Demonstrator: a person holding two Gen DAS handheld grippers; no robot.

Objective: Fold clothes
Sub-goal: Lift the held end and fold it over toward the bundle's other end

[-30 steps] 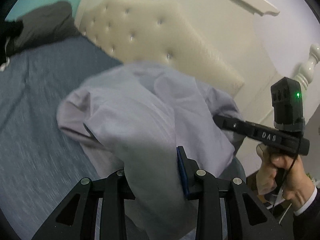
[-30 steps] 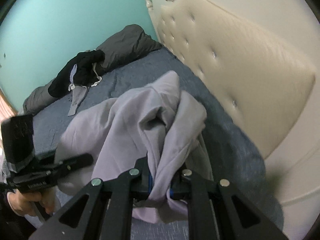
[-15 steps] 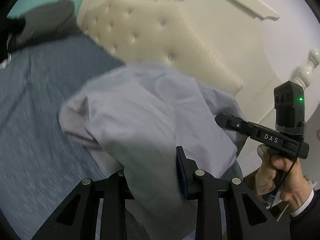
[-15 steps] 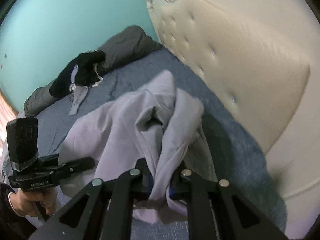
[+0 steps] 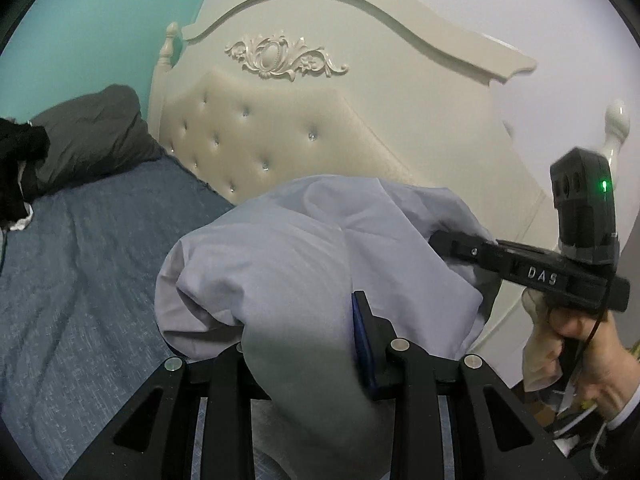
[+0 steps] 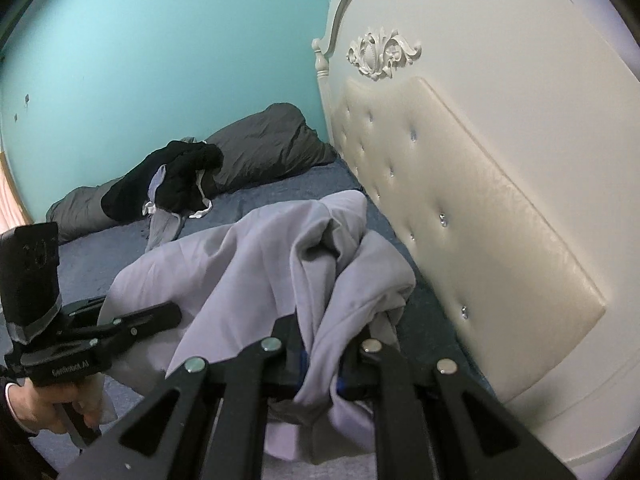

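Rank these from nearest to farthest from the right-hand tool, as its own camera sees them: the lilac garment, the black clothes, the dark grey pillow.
1. Lilac garment: clamped in the right tool.
2. Black clothes: heaped farther up the bed, to the left.
3. Dark grey pillow: just behind them, by the teal wall.

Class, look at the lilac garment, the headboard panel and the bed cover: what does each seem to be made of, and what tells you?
Lilac garment: thin, matte woven cloth, perhaps cotton; it drapes in soft folds.
Headboard panel: cream padded leather or imitation; faint sheen, tufted with shiny studs.
Bed cover: blue-grey textile, matte, flecked weave.
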